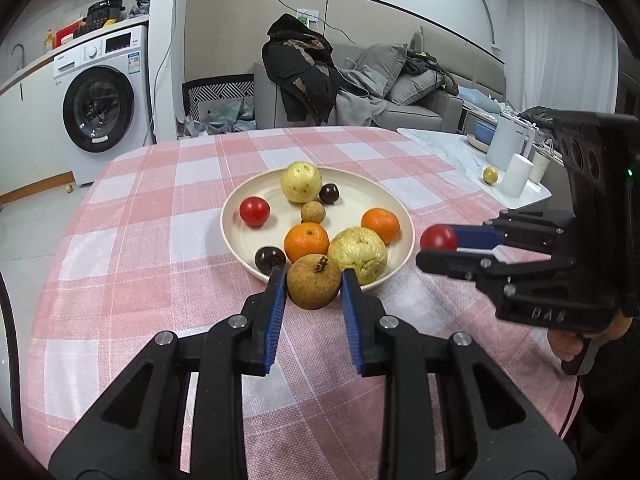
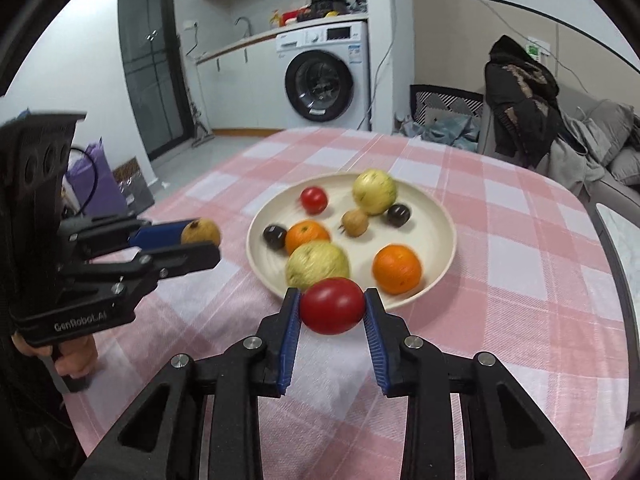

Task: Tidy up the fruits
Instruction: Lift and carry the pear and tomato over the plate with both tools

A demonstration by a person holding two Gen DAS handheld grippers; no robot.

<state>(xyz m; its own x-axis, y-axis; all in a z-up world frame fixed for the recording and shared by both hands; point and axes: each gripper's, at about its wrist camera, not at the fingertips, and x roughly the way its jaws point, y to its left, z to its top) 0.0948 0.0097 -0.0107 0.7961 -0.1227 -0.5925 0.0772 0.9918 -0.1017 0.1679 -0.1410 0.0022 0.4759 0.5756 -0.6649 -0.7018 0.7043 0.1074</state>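
Red and smooth-skinned, the tomato point(image 2: 332, 306) sits clamped between the blue pads of the right gripper point(image 2: 332, 308), held across its widest part and raised clear of the checked cloth on the surface point(image 2: 520, 248), just in front of the near rim of the plate point(image 2: 450, 220). Treat it as light, soft and easily bruised; the glossy skin is likely slippery, so a grip across the middle with modest pressure is the safest hold.

The left gripper point(image 1: 314, 284) is clenched on a brown, rough-skinned round fruit point(image 1: 314, 282), also taken at its widest girth, with the dried stem end facing up. Its dull, coarse skin should give good friction, and it looks firmer than the tomato; judged from the pictures, it will tolerate a stronger squeeze. It hangs just at the near edge of the plate, above the cloth.

Contents of the plate:
- two oranges point(image 1: 306, 242): firm, dimpled peel, easy to hold at the middle.
- two pale yellow-green fruits point(image 1: 362, 256): the largest pieces, probably the heaviest; they need wide jaws.
- a second small tomato point(image 1: 254, 211), two dark round fruits point(image 1: 270, 260) and one small tan fruit point(image 1: 313, 212): light, apt to roll when nudged.

Neither held fruit has yet been set down.
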